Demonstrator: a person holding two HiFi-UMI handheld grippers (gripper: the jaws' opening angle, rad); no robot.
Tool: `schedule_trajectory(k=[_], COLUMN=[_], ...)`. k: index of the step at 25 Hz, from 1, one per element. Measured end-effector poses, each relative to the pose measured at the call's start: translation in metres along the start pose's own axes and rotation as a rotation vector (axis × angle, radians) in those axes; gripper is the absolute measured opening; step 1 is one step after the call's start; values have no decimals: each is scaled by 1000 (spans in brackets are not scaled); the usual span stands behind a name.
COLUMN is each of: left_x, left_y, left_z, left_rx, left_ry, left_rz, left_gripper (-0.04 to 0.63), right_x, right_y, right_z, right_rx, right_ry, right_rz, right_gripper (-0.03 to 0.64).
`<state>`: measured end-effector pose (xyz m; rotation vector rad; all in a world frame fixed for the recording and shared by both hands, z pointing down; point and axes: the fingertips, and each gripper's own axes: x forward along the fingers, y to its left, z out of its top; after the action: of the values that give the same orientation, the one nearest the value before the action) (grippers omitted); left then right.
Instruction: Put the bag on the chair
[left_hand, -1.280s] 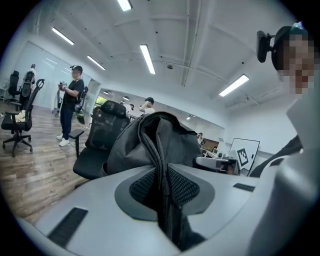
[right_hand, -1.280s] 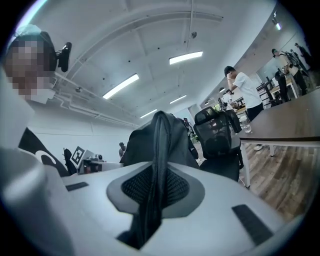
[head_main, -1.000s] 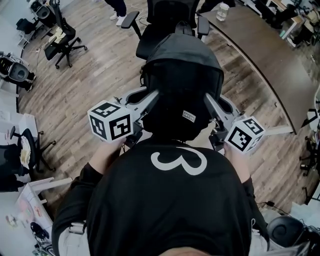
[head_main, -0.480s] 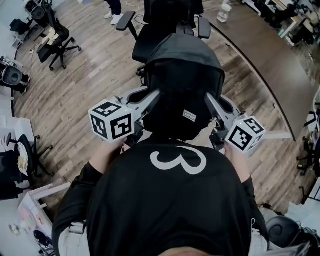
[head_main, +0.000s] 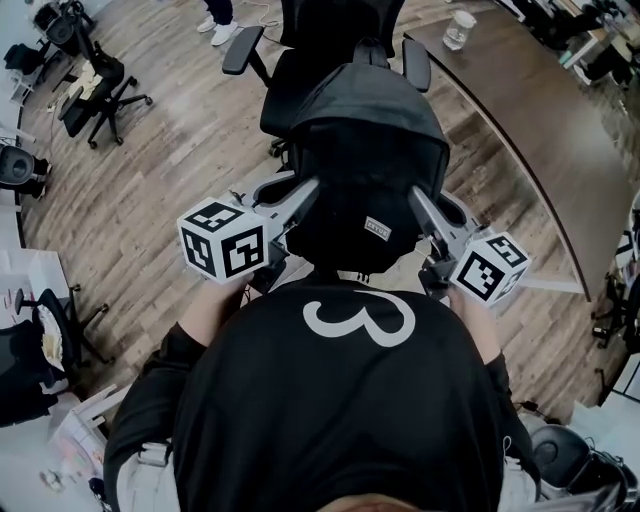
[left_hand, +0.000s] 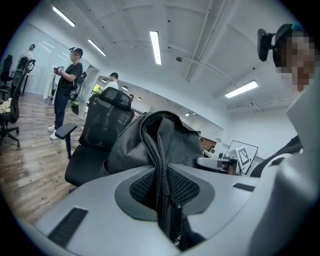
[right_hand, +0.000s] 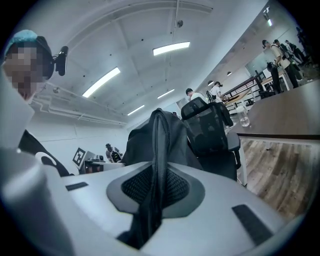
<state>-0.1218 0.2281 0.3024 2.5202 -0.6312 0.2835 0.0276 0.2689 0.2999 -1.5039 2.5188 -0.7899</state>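
I hold a dark grey bag (head_main: 365, 165) up in front of my chest, one gripper on each side. My left gripper (head_main: 300, 205) is shut on the bag's left strap (left_hand: 161, 165), which runs down between its jaws. My right gripper (head_main: 425, 215) is shut on the right strap (right_hand: 156, 170) in the same way. A black office chair (head_main: 290, 75) with grey armrests stands just beyond the bag; the bag hides most of its seat in the head view. In the left gripper view the chair (left_hand: 95, 135) shows behind the bag (left_hand: 165, 137).
A curved brown table (head_main: 530, 120) with a clear cup (head_main: 458, 30) runs along the right. More office chairs (head_main: 95, 85) stand at the far left on the wooden floor. A person's feet (head_main: 215, 22) show at the top; people (left_hand: 65, 90) stand in the background.
The black chair and the floor have slid down in the head view, so I have come closer to the chair. Both grippers keep their hold on the bag.
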Motion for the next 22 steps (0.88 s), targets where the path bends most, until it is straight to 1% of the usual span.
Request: schedule_trajectory(k=[11, 16, 22], left_x=[60, 91, 113], left_y=[100, 142, 188], left_z=[53, 67, 77], left_rx=[-22, -24, -36], left_ry=[46, 74, 109], left_rz=[-11, -9, -10], left_gripper=[69, 69, 69], right_x=[102, 144, 189], right_y=[-56, -88, -112], right_z=[33, 39, 40], right_rx=[28, 56, 71], right_ry=[49, 62, 80], right_rz=[-38, -49, -69], right_gripper=[63, 63, 63])
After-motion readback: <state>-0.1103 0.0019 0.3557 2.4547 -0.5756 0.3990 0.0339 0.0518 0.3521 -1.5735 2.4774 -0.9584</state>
